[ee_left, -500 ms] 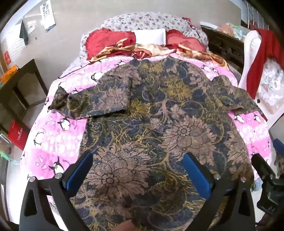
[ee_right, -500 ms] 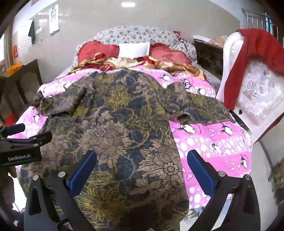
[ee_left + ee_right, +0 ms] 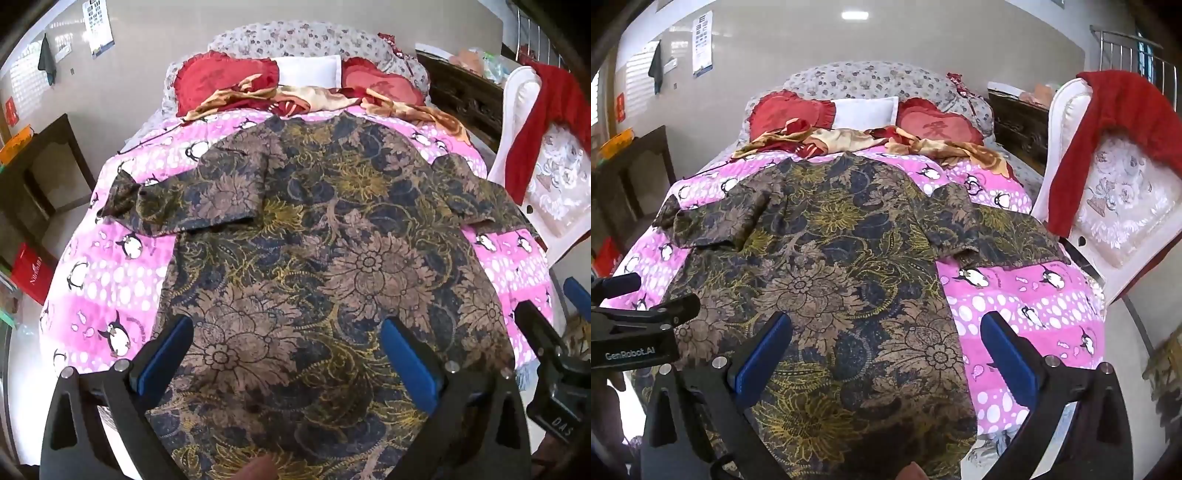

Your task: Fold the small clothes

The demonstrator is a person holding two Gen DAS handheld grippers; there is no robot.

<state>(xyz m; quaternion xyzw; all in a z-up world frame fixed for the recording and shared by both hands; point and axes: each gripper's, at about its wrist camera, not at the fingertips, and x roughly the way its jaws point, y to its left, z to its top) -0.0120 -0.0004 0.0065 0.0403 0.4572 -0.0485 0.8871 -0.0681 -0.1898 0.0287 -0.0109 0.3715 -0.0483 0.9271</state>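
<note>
Right wrist view, lit ceiling lamp (image 3: 854,15)

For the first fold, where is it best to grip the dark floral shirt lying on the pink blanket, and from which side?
Probably the sleeves. The dark floral short-sleeved shirt lies flat, hem nearest the cameras, with both sleeves spread sideways over the pink penguin-print blanket. The left sleeve end is bunched up, so fingers coming from the outer side could pinch it easily; the right sleeve edge likewise from its outer side.

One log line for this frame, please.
stage: pre-fold | shirt: spread flat on bed | left tool: open, empty | right tool: open, empty
</note>
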